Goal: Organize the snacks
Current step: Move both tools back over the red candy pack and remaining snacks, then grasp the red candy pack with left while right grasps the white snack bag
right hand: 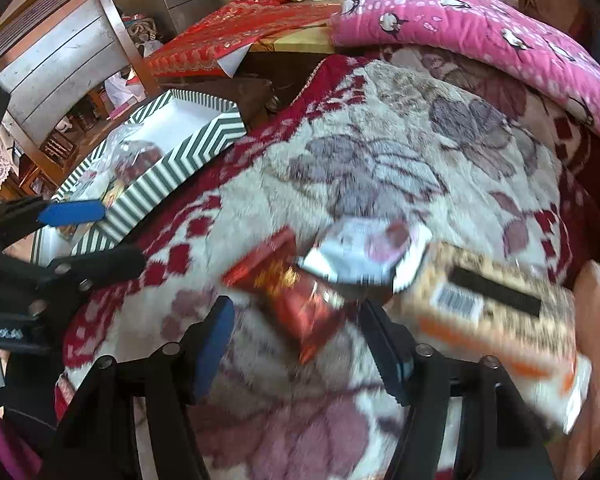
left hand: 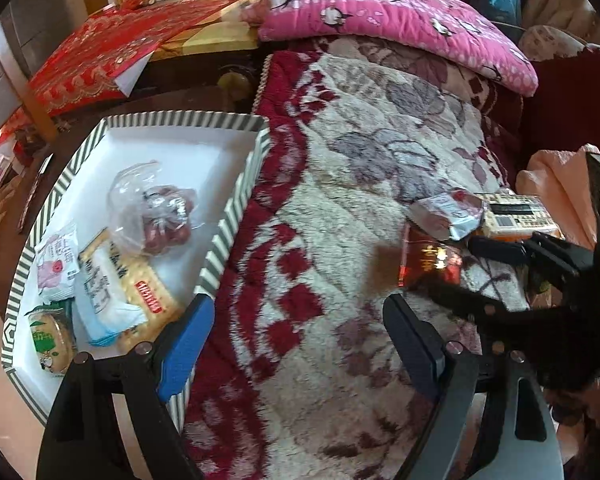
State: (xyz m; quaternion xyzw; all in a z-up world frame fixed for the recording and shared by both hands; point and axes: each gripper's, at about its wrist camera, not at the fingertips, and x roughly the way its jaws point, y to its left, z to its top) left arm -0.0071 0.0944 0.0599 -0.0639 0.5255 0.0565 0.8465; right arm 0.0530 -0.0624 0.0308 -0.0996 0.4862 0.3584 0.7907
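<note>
A green-and-white striped box [left hand: 236, 200] sits at the left on the blanket and holds several snacks: a clear bag of reddish candies [left hand: 156, 208], a cracker pack [left hand: 148, 304], a pink packet [left hand: 58, 260] and a green packet [left hand: 52, 336]. My left gripper [left hand: 300, 332] is open over the blanket beside the box, with nothing between its fingers. A red foil packet [right hand: 300, 300] lies on the blanket, its near end between the tips of my right gripper [right hand: 300, 340], which is open and not pressing on it. A silver-white packet [right hand: 364, 252] and an orange-beige pack [right hand: 492, 312] lie just beyond.
The floral red-and-cream blanket [left hand: 360, 120] covers the bed. A pink penguin quilt [left hand: 380, 12] lies at the back. A red cloth [left hand: 100, 52] covers a table behind the box [right hand: 172, 168]. The left gripper's blue pad [right hand: 72, 212] shows at the left of the right wrist view.
</note>
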